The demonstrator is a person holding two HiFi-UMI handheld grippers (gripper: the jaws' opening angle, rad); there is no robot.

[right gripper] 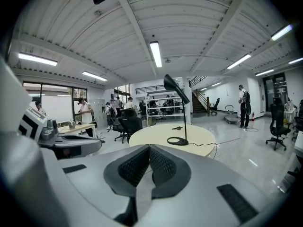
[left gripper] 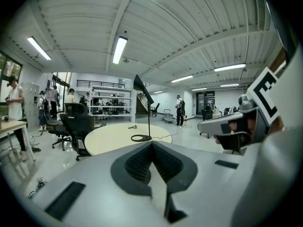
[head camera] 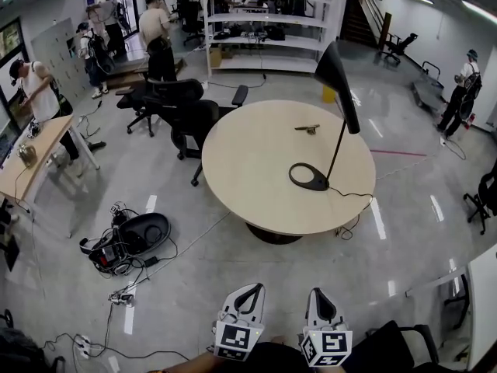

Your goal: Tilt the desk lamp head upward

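A black desk lamp stands on the right half of a round beige table (head camera: 248, 169). Its ring base (head camera: 309, 178) lies flat, a thin stem rises from it, and the cone head (head camera: 338, 85) points downward. Both grippers are held low in front of me, well short of the table. My left gripper (head camera: 257, 287) and right gripper (head camera: 318, 291) are shut with nothing in them. The left gripper view shows the shut left gripper (left gripper: 151, 144) with the lamp head (left gripper: 142, 86) far ahead. In the right gripper view, the right gripper (right gripper: 149, 146) is aimed at the lamp head (right gripper: 175, 88) and base (right gripper: 176, 141).
A small dark object (head camera: 307, 129) lies on the table's far side. Black office chairs (head camera: 186, 113) stand at its left rim. A black case and tangled cables (head camera: 128, 241) lie on the floor at left. A chair (head camera: 404, 342) is beside me at right. People stand in the background.
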